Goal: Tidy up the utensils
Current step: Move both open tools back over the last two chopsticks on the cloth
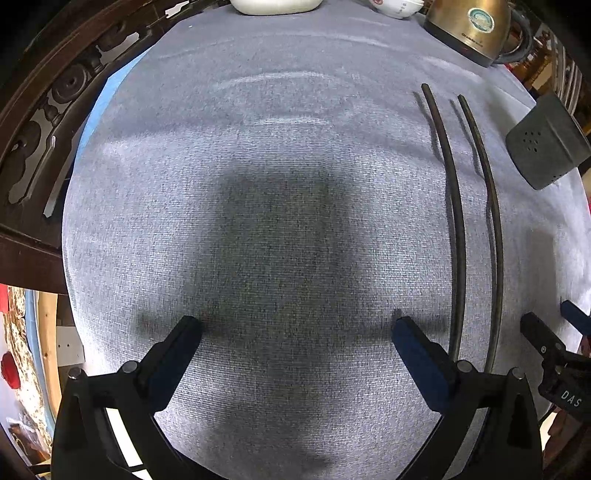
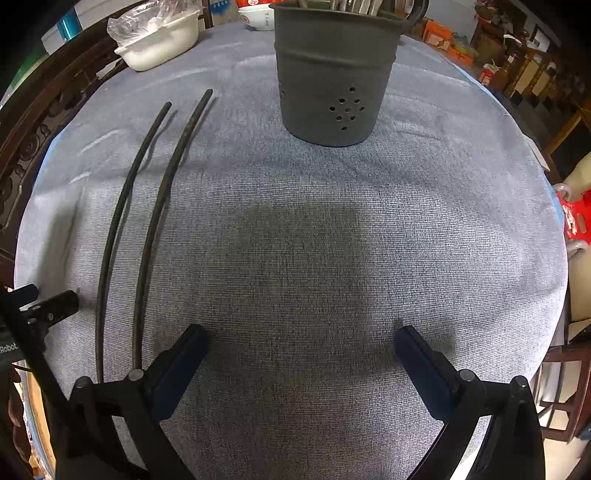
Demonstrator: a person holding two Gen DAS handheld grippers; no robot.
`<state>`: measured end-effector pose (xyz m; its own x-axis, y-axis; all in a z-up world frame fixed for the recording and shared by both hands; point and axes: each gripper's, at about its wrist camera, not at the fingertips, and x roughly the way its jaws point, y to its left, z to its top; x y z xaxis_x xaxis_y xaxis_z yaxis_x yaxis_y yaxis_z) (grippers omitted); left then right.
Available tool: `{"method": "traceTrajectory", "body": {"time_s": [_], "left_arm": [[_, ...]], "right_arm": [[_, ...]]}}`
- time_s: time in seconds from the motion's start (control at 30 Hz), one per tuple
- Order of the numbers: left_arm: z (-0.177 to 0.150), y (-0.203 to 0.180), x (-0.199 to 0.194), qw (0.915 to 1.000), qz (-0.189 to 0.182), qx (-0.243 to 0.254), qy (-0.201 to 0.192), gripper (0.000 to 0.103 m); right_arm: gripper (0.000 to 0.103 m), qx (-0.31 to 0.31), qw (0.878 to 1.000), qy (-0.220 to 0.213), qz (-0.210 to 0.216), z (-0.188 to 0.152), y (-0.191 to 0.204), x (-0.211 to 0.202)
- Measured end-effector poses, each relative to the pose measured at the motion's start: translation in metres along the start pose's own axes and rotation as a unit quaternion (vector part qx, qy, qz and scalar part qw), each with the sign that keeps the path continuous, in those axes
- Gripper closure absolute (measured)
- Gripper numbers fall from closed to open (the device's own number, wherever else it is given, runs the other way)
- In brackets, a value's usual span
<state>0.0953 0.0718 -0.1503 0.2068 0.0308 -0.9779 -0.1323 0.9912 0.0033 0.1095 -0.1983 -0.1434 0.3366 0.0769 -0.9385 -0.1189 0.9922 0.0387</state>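
- A grey-blue cloth [image 2: 295,240] is covering a round table, with carved dark wooden chairs crowding its edge, a white tub [image 2: 159,40] and a brass kettle [image 1: 469,29] sitting at the far side.
- Two dark chopsticks [image 2: 147,229] are lying side by side on the cloth, close but apart, their long axes running away from the person toward the far edge.
- A grey perforated holder [image 2: 334,77] is standing upright beyond them, already carrying metal utensils.
- The right gripper [image 2: 301,343] is hanging over bare cloth with its jaws spread wide and nothing between them; the chopsticks are lying just beside its left finger.
- The left gripper [image 1: 297,332] is likewise standing wide and empty, the chopsticks passing just outside its right finger.
- The sticks are lying in the lane between the two tools, about equally near each.
- Either tool would probably need to shift sideways and close across the sticks' length; the right one is sitting closer to the holder.
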Motion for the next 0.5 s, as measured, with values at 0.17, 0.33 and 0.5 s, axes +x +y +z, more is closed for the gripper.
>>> {"method": "traceTrajectory", "body": {"time_s": [0.17, 0.33, 0.5], "left_arm": [[-0.001, 0.001, 0.001, 0.9999, 0.003, -0.014, 0.002, 0.000], [-0.005, 0.001, 0.000, 0.9999, 0.004, -0.016, 0.002, 0.000], [-0.006, 0.001, 0.000, 0.9999, 0.004, -0.013, -0.002, 0.000]], "right_arm": [[0.000, -0.006, 1.000, -0.001, 0.002, -0.001, 0.001, 0.001], [0.000, -0.019, 1.000, -0.003, 0.006, -0.009, 0.002, -0.002], [0.000, -0.021, 1.000, -0.002, 0.007, -0.018, 0.003, -0.005]]}}
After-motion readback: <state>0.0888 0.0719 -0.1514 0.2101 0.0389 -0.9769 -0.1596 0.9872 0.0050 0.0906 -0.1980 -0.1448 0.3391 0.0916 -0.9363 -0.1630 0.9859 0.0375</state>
